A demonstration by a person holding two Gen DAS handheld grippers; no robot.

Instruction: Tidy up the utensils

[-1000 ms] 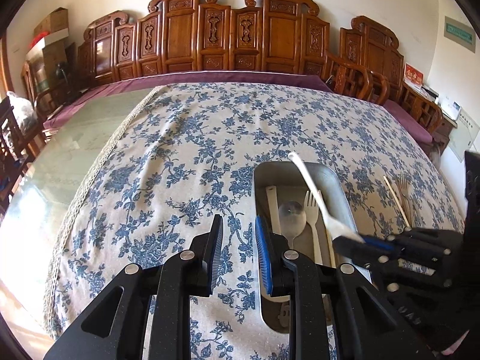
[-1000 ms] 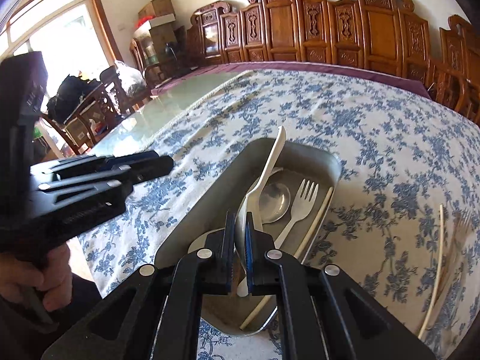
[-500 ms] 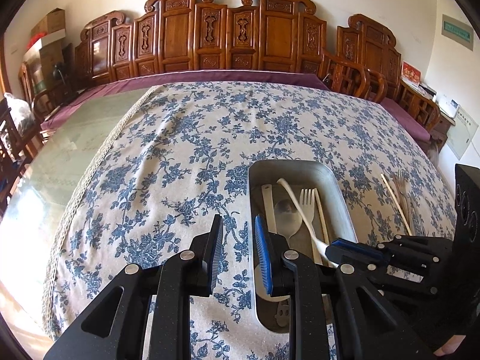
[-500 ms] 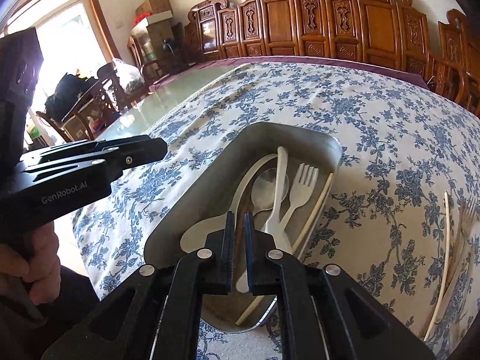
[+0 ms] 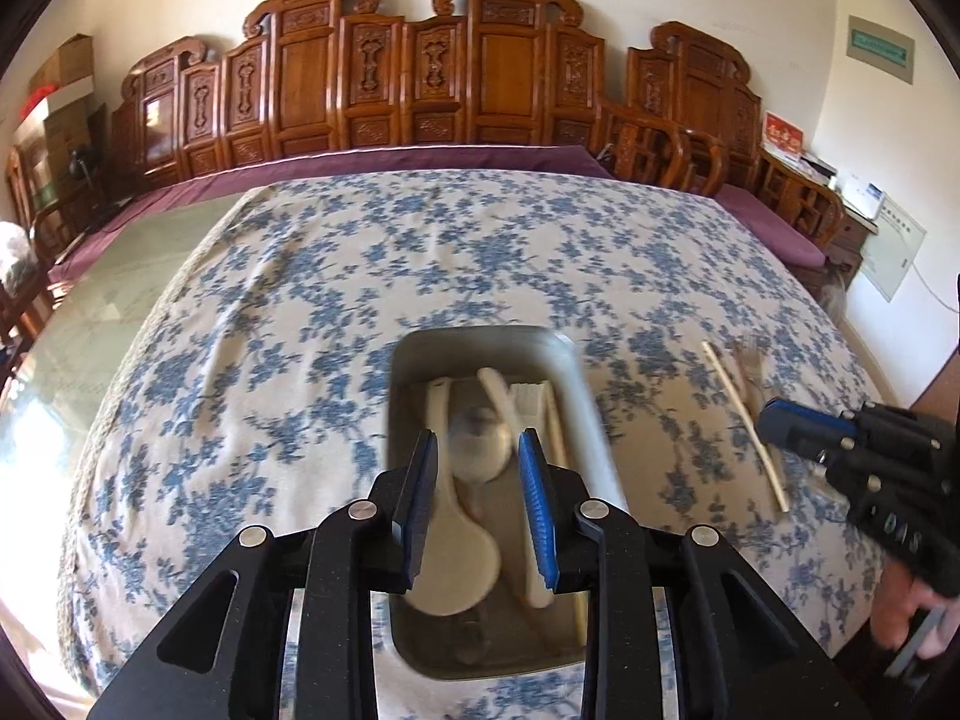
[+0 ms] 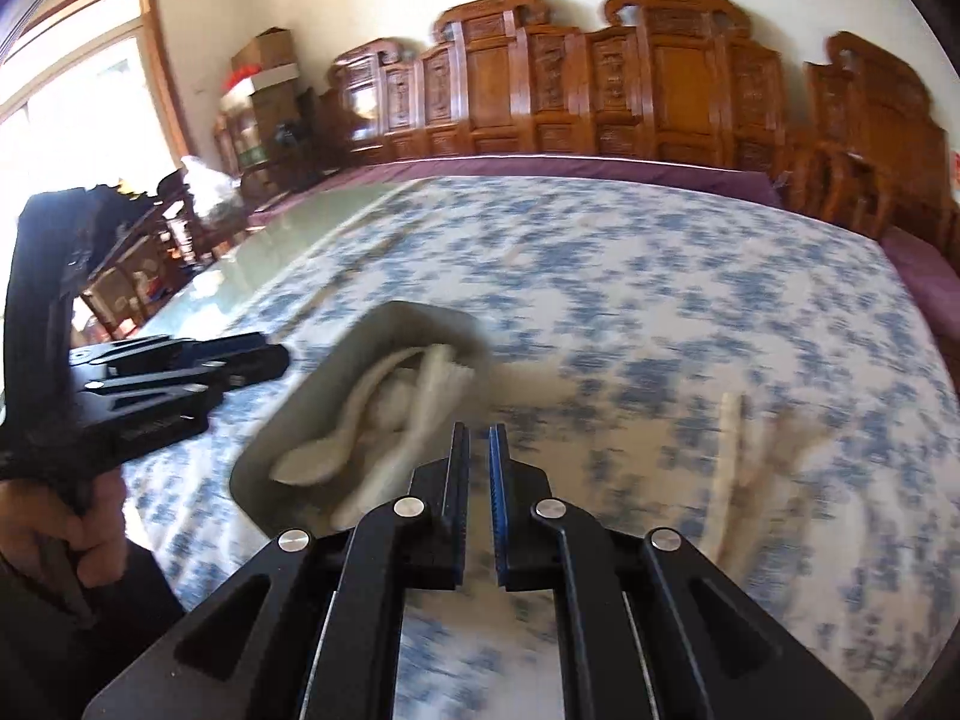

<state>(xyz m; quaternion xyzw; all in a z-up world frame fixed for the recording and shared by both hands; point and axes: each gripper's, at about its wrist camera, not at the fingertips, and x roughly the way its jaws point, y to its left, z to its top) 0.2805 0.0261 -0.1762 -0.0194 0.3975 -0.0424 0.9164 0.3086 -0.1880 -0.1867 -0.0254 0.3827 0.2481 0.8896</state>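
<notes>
Left wrist view: the chopstick (image 5: 746, 423) and a blurred fork (image 5: 750, 360) lie on the counter (image 5: 300, 312), right of the metal tray (image 5: 585, 402). Both look light, thin and slippery; I'd pinch them mid-shaft. The right gripper (image 5: 771, 420), empty with jaws narrowly parted, hangs just beside them. The left gripper (image 5: 478, 501) is spread over the tray. Open cloth surrounds them.

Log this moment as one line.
left hand-held gripper open over grey metal tray | right hand-held gripper empty | pale chopstick on tablecloth
</notes>
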